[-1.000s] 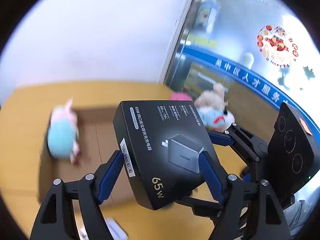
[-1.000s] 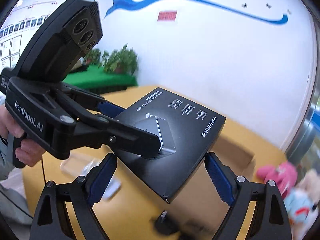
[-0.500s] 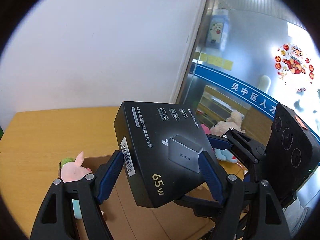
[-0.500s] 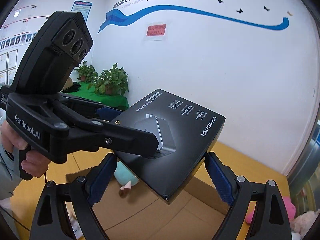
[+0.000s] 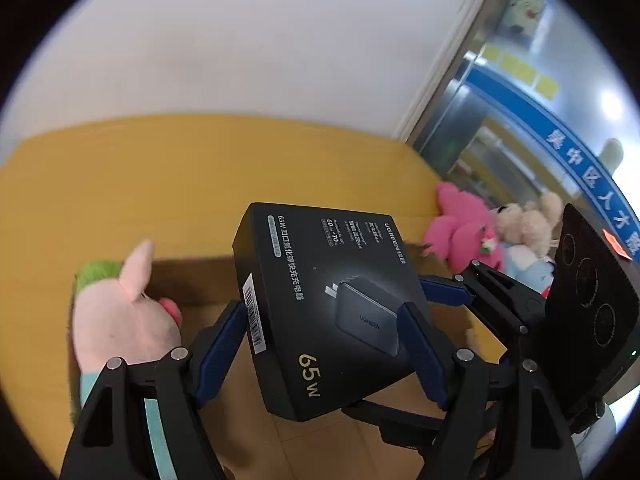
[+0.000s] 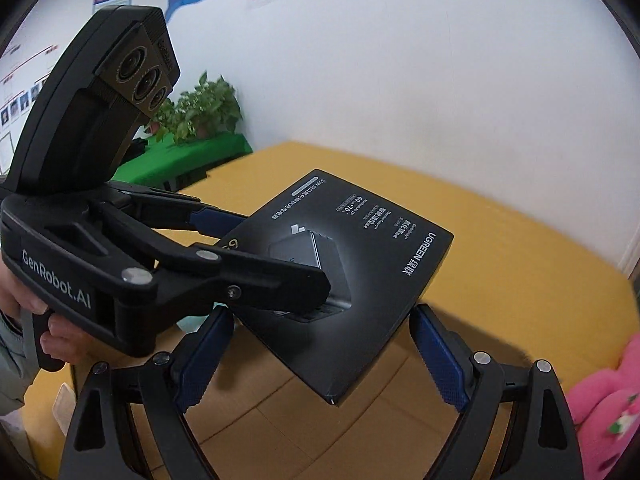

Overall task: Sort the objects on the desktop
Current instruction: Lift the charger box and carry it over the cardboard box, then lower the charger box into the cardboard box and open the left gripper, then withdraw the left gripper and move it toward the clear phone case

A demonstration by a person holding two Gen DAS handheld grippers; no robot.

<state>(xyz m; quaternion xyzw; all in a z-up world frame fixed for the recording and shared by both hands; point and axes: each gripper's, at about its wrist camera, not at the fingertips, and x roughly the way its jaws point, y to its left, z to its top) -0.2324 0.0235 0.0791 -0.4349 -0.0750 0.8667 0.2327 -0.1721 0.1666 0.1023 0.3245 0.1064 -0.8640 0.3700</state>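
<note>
A black charger box (image 5: 320,264) marked 65W hangs tilted in the air, held from two sides. My left gripper (image 5: 320,312) is shut on it, a blue pad pressed on each long side. My right gripper (image 6: 322,316) also clamps the charger box (image 6: 384,264), its pads meeting the two edges near the lower corner. One right finger (image 5: 440,290) shows at the box's right edge. The left gripper's fingers (image 6: 260,276) reach across the box top. Below lies an open cardboard box (image 5: 320,452) with a pink pig plush (image 5: 120,320) inside at the left.
The cardboard box (image 6: 360,440) sits on a yellow wooden table (image 5: 200,184). A pink plush (image 5: 460,232) and a beige teddy (image 5: 524,220) lie past its right wall. A hand (image 6: 48,332) grips the left handle. Potted plants (image 6: 208,108) stand far back left.
Both grippers have swung together and dipped, the charger box fixed between them. The table and cardboard box now fill more of both views, and the pig plush looms larger at the left.
</note>
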